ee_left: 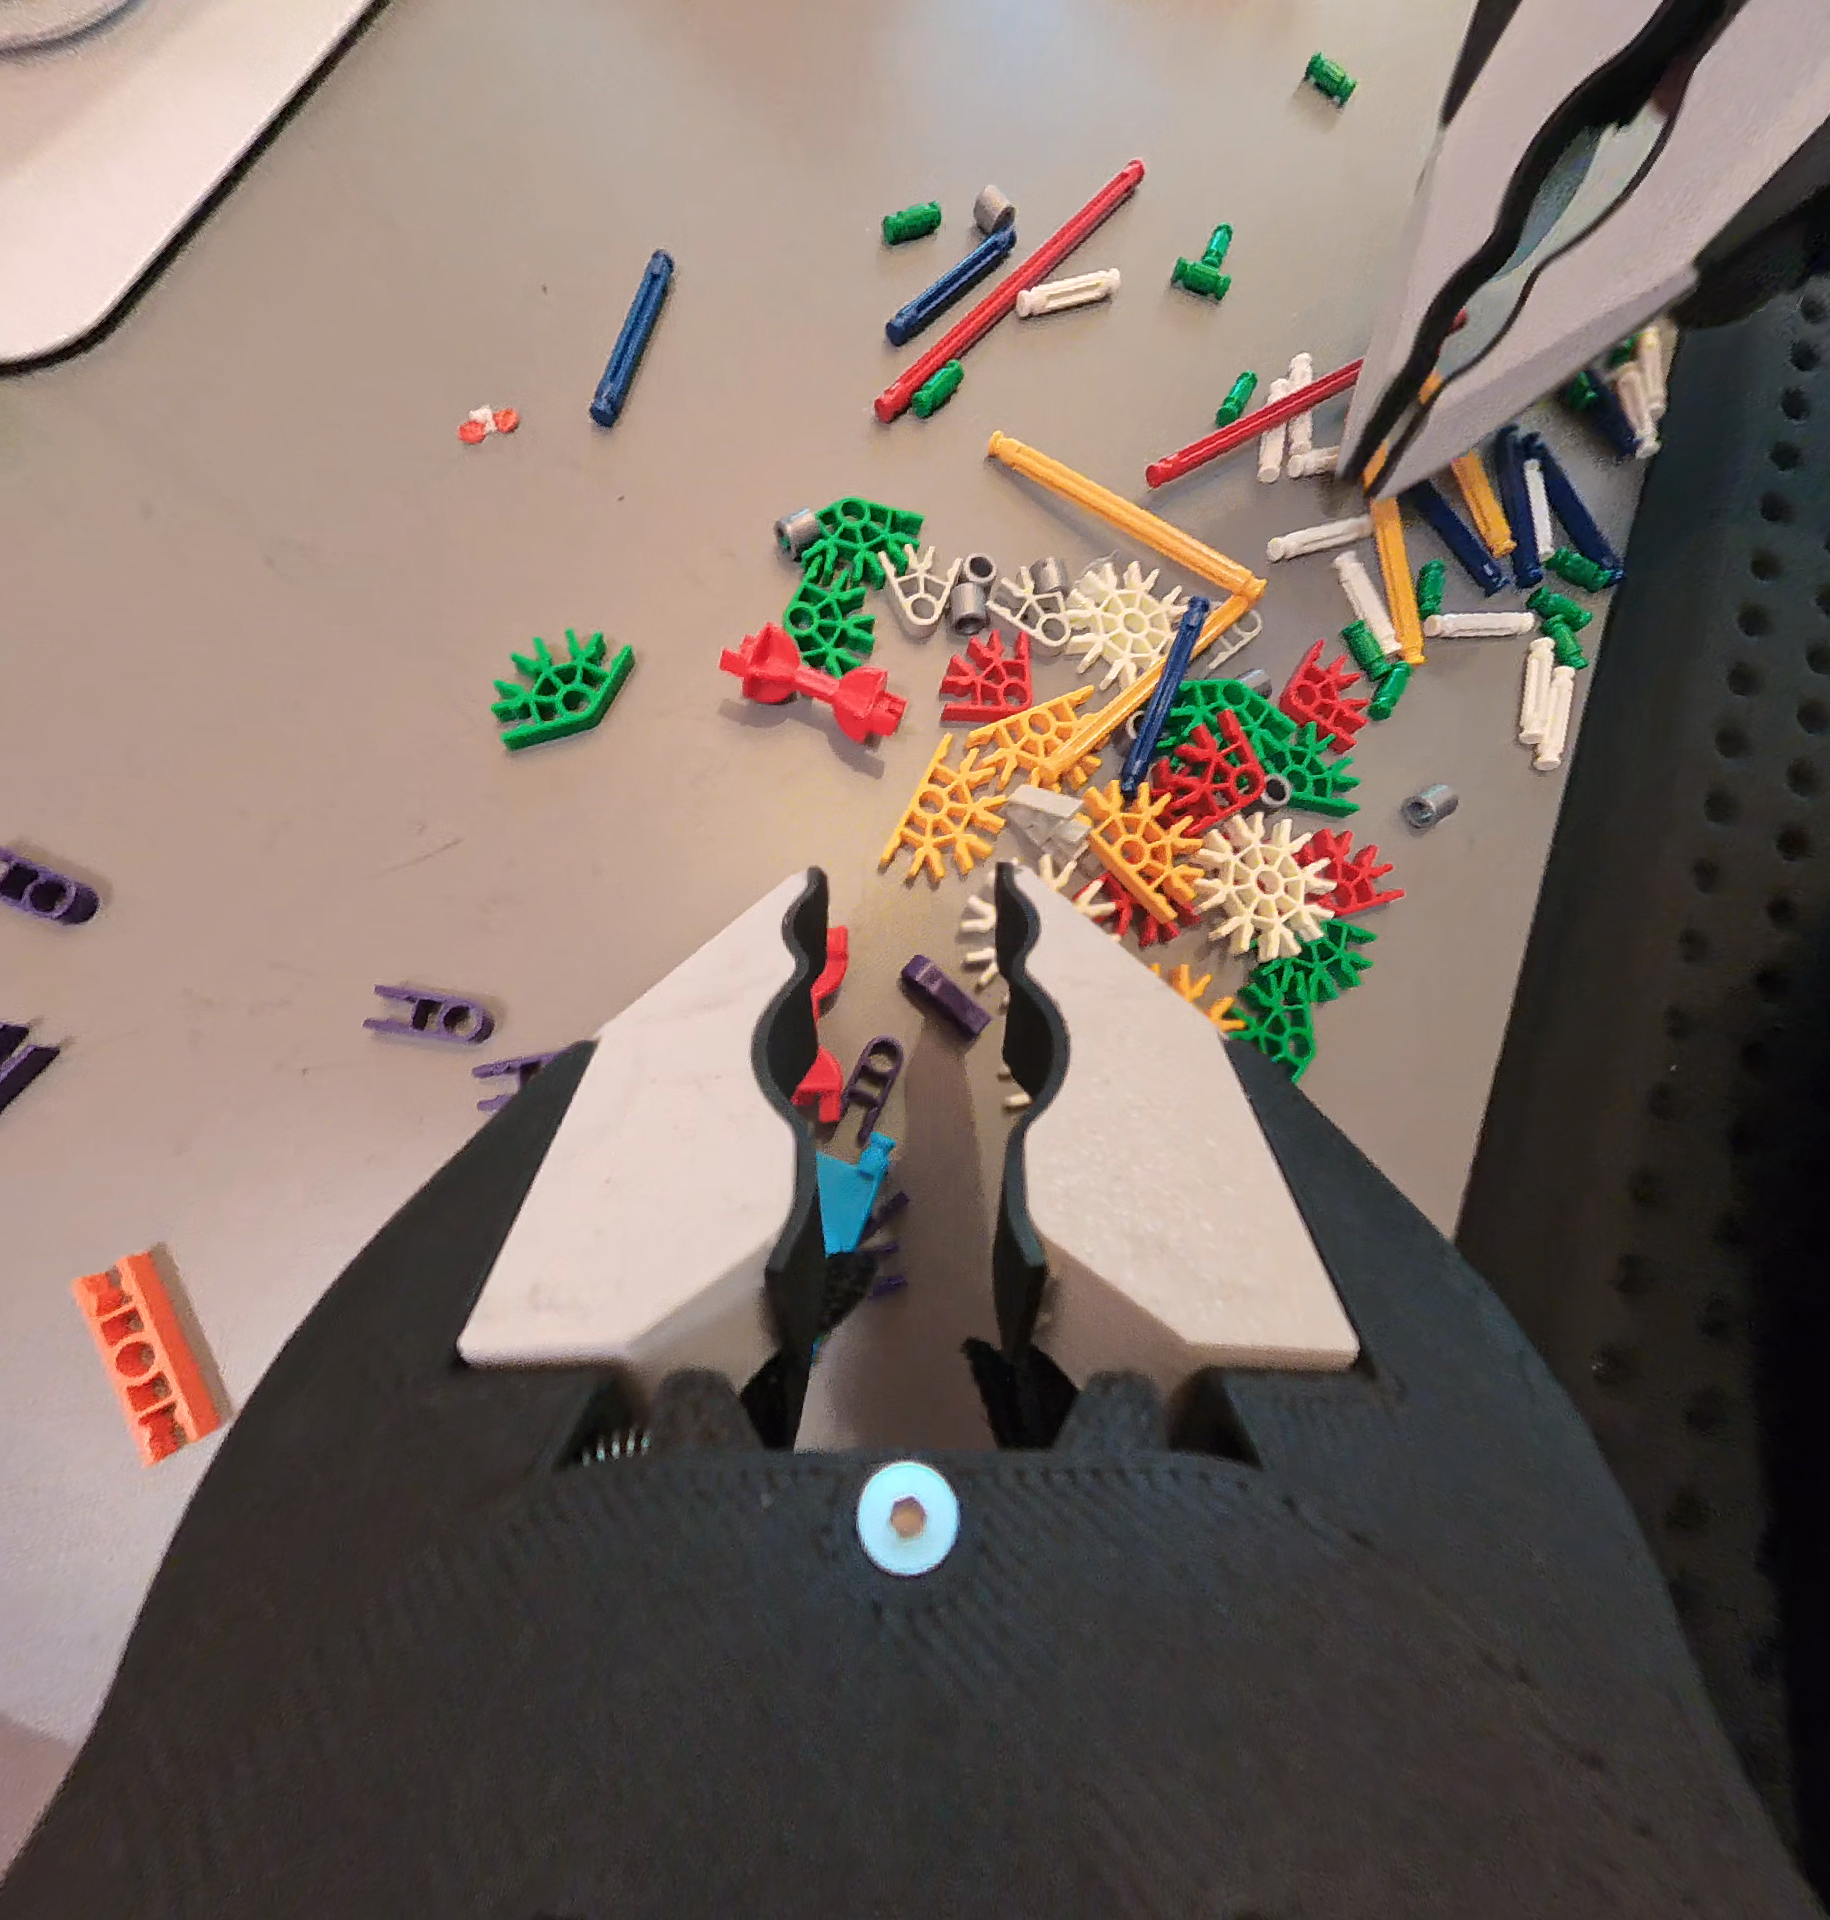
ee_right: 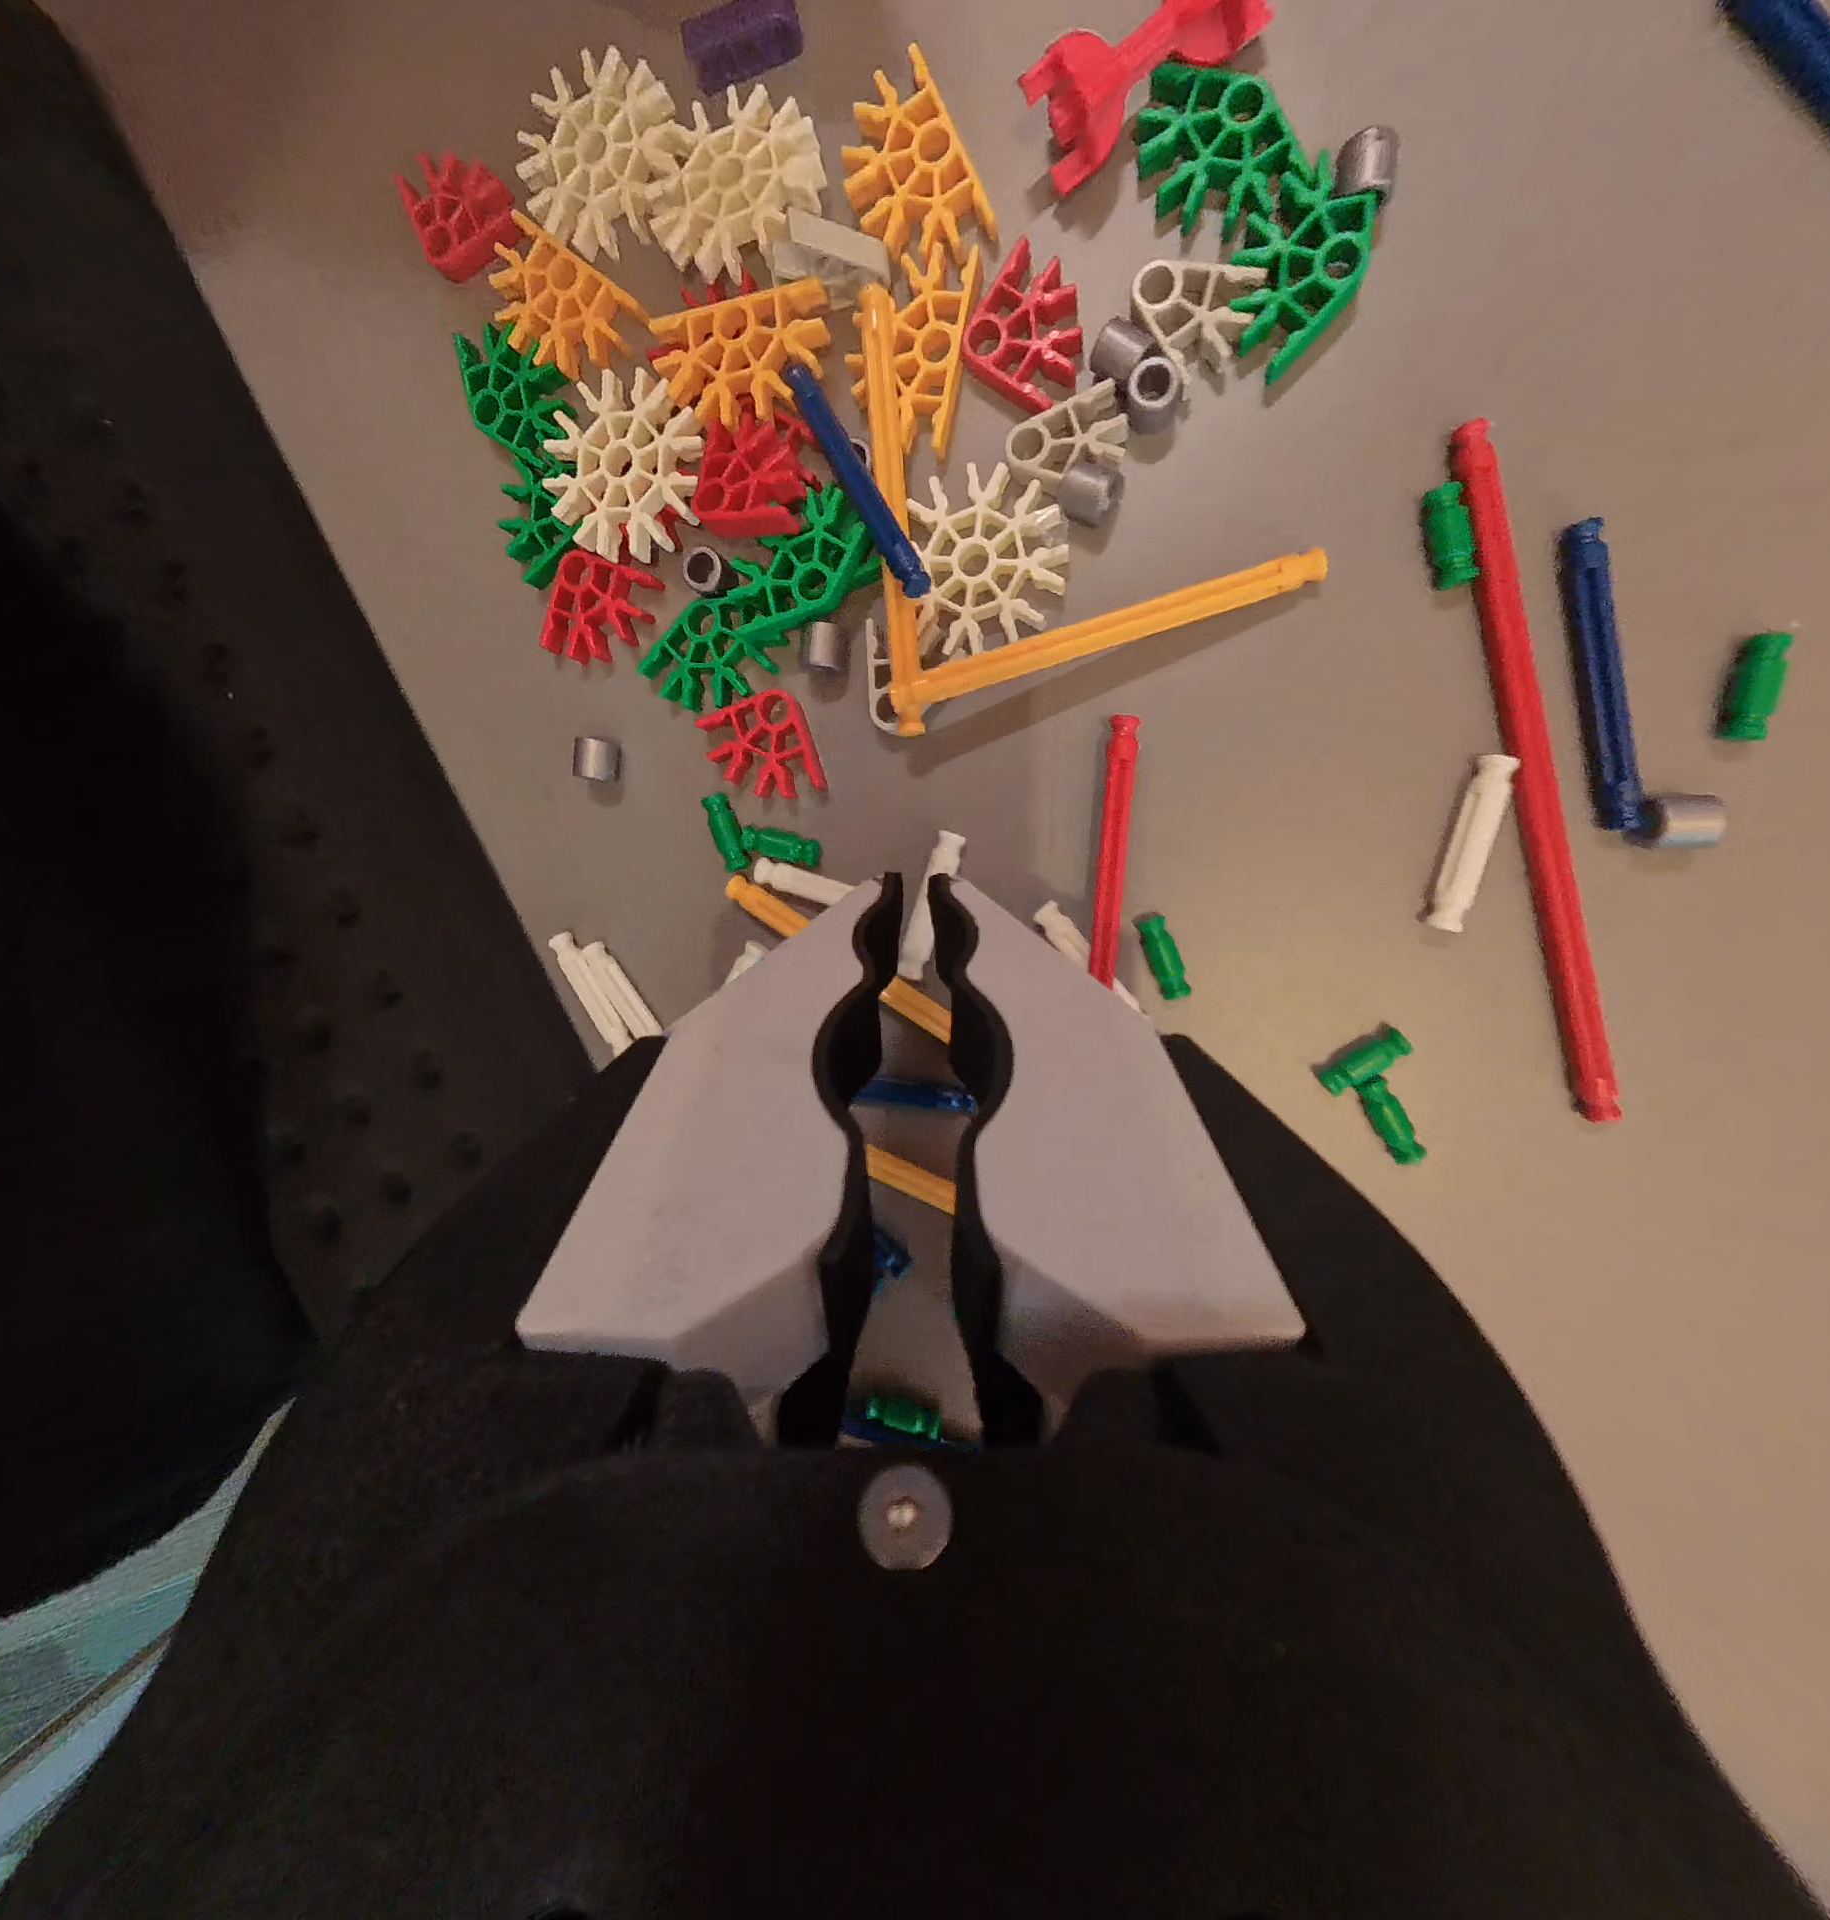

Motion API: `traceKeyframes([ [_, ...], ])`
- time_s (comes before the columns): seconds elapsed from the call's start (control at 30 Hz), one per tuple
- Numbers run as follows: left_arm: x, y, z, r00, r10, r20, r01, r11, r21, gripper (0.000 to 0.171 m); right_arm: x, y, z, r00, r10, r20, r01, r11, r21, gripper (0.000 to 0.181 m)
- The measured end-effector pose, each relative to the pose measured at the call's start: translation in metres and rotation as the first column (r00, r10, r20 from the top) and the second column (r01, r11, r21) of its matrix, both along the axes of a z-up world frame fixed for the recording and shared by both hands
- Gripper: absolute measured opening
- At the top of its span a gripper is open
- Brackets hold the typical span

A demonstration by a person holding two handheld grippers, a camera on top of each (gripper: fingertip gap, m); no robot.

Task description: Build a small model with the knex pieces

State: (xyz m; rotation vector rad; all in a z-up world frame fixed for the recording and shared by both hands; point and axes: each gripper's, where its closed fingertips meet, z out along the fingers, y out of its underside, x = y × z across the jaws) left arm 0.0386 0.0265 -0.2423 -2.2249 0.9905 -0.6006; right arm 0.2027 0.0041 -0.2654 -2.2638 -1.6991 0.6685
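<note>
Plastic construction-toy pieces lie on a grey table (ee_left: 319, 623). My left gripper (ee_left: 909, 883) is open and empty, low over a small purple clip (ee_left: 942, 994), a red connector (ee_left: 826, 1023) and a light blue piece (ee_left: 849, 1195). A heap of snowflake-shaped connectors (ee_left: 1150, 790) lies just ahead and to its right. My right gripper (ee_right: 916, 888) is shut on a short white rod (ee_right: 932, 904), among loose white, yellow and blue rods. It also shows in the left wrist view (ee_left: 1373, 478), at the upper right, tips down by the rods. The same connector heap (ee_right: 745, 416) lies ahead of it.
A black perforated surface (ee_left: 1742, 831) borders the table on the right. A white flat slab (ee_left: 111, 177) sits at the far left. Long red (ee_left: 1010, 286), blue (ee_left: 632, 338) and yellow (ee_left: 1119, 509) rods, purple clips (ee_left: 433, 1013) and an orange block (ee_left: 147, 1351) lie scattered. Measured from the fingertips, the small purple clip (ee_left: 942, 994) is 4 cm or so from the left gripper and 20 cm from the right. The light blue piece (ee_left: 849, 1195) is about 7 cm from my left fingertips.
</note>
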Motion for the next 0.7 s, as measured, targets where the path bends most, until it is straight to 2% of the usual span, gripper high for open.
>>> traceKeyframes([
  [0.2, 0.008, -0.006, 0.004, 1.000, 0.009, 0.004, -0.009, 1.000, 0.013, 0.030, 0.001, 0.001, -0.023, 0.996, -0.013, 0.091, 0.007, 0.998, 0.065, 0.005],
  [0.47, 0.001, -0.007, 0.007, 0.998, 0.062, 0.003, -0.062, 0.998, 0.030, 0.030, -0.001, -0.002, -0.023, 0.997, -0.014, 0.070, 0.008, 0.996, 0.086, 0.003],
  [0.6, -0.008, 0.002, 0.007, 0.992, 0.125, 0.007, -0.125, 0.991, 0.050, 0.031, -0.004, 0.001, -0.014, 0.999, -0.037, 0.020, 0.036, 0.996, 0.076, 0.003],
  [0.7, -0.015, 0.010, 0.008, 0.986, 0.167, 0.023, -0.168, 0.984, 0.062, 0.031, -0.014, 0.012, 0.010, 0.995, -0.070, -0.071, 0.076, 0.994, 0.073, 0.003],
])
